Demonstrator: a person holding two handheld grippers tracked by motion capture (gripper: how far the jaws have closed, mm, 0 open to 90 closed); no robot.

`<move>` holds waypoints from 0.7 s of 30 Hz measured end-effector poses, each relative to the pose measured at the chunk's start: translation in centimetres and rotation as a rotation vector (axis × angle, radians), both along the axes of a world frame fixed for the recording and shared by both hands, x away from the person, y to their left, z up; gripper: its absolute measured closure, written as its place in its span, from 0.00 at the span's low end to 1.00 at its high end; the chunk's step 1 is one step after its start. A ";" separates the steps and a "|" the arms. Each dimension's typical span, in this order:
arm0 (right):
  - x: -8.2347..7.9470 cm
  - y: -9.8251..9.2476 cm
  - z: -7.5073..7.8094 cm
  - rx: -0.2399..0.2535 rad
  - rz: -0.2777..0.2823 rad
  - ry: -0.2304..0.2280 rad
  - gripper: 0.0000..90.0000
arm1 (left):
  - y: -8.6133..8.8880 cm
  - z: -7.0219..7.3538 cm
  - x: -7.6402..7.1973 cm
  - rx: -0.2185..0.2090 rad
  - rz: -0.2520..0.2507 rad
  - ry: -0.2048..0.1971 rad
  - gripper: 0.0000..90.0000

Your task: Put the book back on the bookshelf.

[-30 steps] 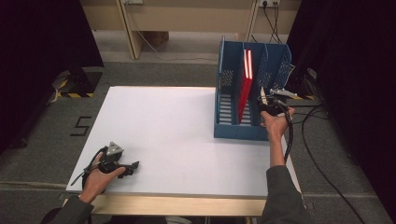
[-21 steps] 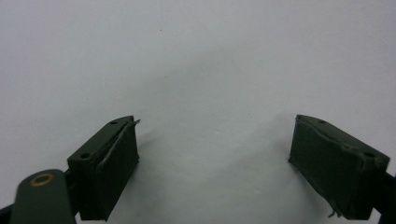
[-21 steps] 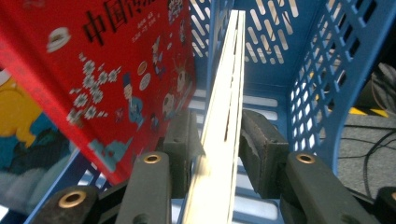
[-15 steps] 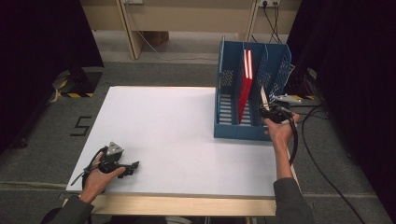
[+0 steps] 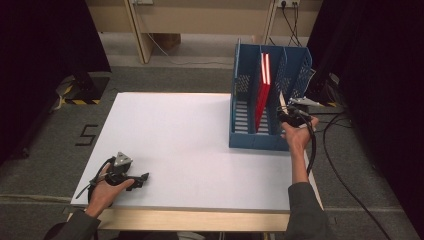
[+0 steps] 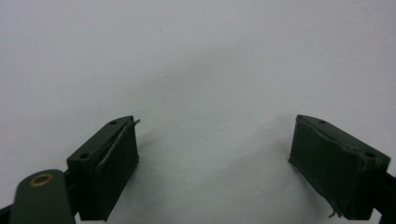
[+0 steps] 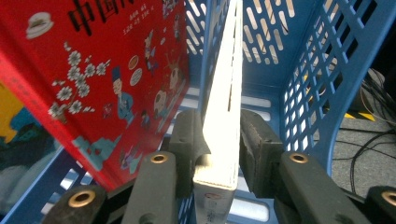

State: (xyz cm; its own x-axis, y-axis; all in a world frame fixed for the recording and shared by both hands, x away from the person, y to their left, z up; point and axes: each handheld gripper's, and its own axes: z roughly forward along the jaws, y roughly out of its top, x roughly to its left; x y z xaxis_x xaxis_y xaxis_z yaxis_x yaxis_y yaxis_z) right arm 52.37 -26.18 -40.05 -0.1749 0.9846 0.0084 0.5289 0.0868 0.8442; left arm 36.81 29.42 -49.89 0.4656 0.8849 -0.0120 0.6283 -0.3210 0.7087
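Right gripper (image 7: pixel 219 149) raised at the blue rack (image 5: pixel 244 90), just closed on a white book (image 7: pixel 223 116) beside the red book (image 7: pixel 102 79) there.

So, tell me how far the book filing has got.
Done: a red picture book stands in the blue slotted plastic file rack. In hand: the right gripper, jaws just closing, clamps a thin white-edged book at the rack's right slot. Left: seating and releasing it. The left gripper rests open.
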 end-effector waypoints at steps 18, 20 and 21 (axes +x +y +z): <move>1.4 0.7 -0.1 -0.006 -0.019 -0.009 0.75 | 0.0 0.0 0.0 -0.002 -0.001 -0.003 0.15; 1.4 0.7 -0.1 0.000 -0.021 -0.005 0.75 | 0.0 0.0 0.1 0.001 -0.004 0.000 0.15; 1.4 0.6 -0.1 -0.002 -0.016 -0.008 0.75 | 0.0 0.0 0.1 0.002 -0.004 0.000 0.15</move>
State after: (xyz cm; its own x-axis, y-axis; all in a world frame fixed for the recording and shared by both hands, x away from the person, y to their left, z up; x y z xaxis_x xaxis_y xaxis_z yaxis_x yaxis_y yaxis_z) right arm 53.79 -25.54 -40.18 -0.1592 0.9872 0.0047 0.5236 0.0804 0.8482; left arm 36.88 29.43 -49.88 0.4692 0.8830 -0.0106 0.6273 -0.3248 0.7079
